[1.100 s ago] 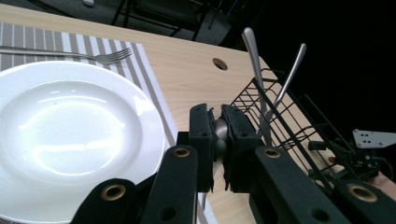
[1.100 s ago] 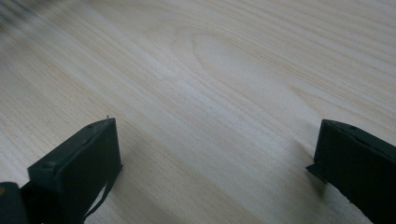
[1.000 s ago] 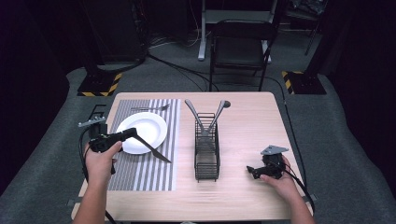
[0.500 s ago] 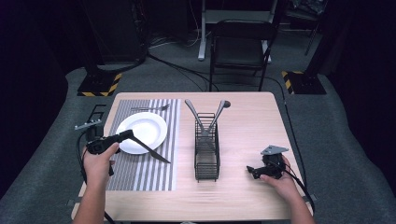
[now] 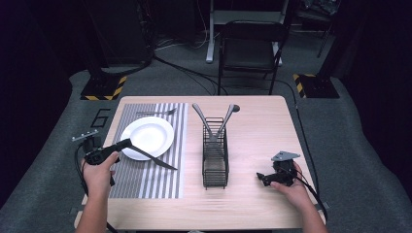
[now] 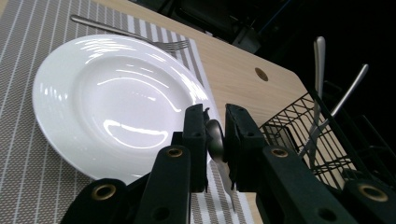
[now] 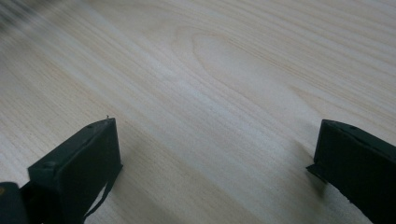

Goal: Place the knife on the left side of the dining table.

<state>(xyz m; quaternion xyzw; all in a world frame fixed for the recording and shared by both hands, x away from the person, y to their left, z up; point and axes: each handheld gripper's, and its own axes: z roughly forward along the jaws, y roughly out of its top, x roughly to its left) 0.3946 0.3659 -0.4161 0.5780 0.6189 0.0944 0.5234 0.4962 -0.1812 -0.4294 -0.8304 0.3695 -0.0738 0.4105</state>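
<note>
1. Left gripper (image 6: 215, 135) has just been easing its jaws apart, one steel knife (image 5: 154, 158) between them, beside one round white plate (image 5: 148, 136).
2. One fork (image 5: 155, 112); two utensils in one black wire caddy (image 5: 214, 165).
3. Right gripper (image 7: 215, 158) gapes wide, empty.

We are looking at a studio-like recording lab, not a home. Around the light wooden table (image 5: 252, 204) lies grey carpet, and everything beyond it falls into darkness. Behind the table stands a black folding chair (image 5: 250, 51), with loose cables (image 5: 184, 73) trailing across the floor beside it. Stands with yellow-and-black hazard-striped bases (image 5: 103, 89) flank the table's far corners.
</note>
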